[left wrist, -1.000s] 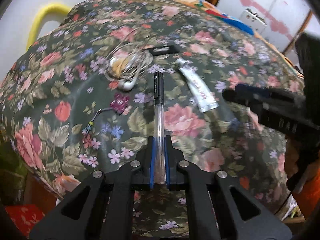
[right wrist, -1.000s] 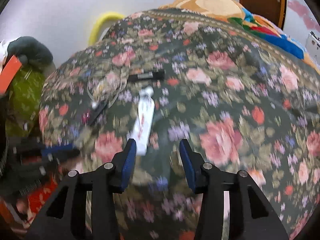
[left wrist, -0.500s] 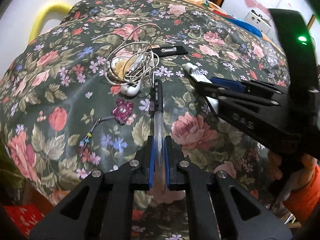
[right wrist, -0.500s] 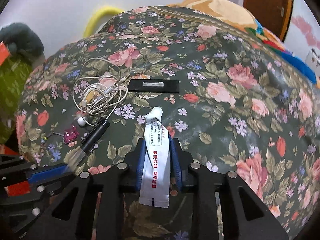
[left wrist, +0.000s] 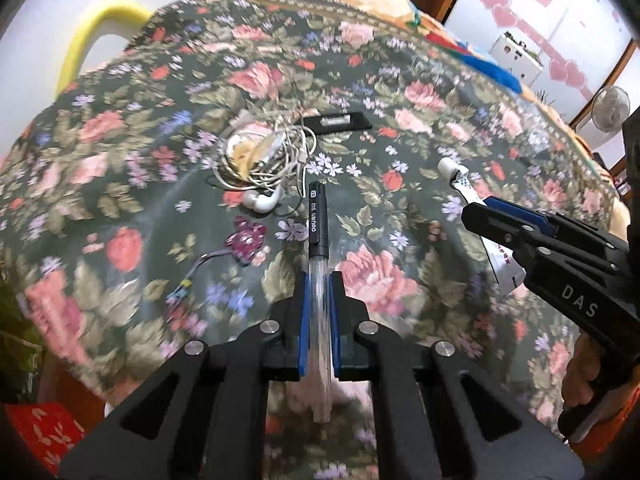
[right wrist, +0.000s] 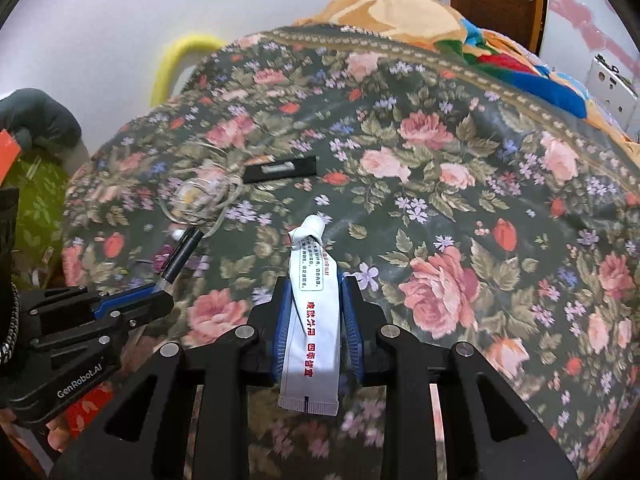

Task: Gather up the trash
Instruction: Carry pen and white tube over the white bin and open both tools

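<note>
Now left gripper (left wrist: 318, 280) clamps pen (left wrist: 317, 216), right gripper (right wrist: 316, 284) clamps tube (right wrist: 314, 312)

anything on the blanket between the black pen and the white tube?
Nothing: in the left wrist view only bare floral blanket shows between the pen and the tube.

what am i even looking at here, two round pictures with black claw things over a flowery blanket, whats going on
No robot here: a person holds a two-finger gripper in each hand, and each carries a fisheye camera looking along its fingers. That makes two views of one floral blanket. The left gripper is shut on a pen; the right gripper is shut on a white tube. Lying loose on the blanket are tangled white earphones, a flat black strip and a small purple charm.
</note>
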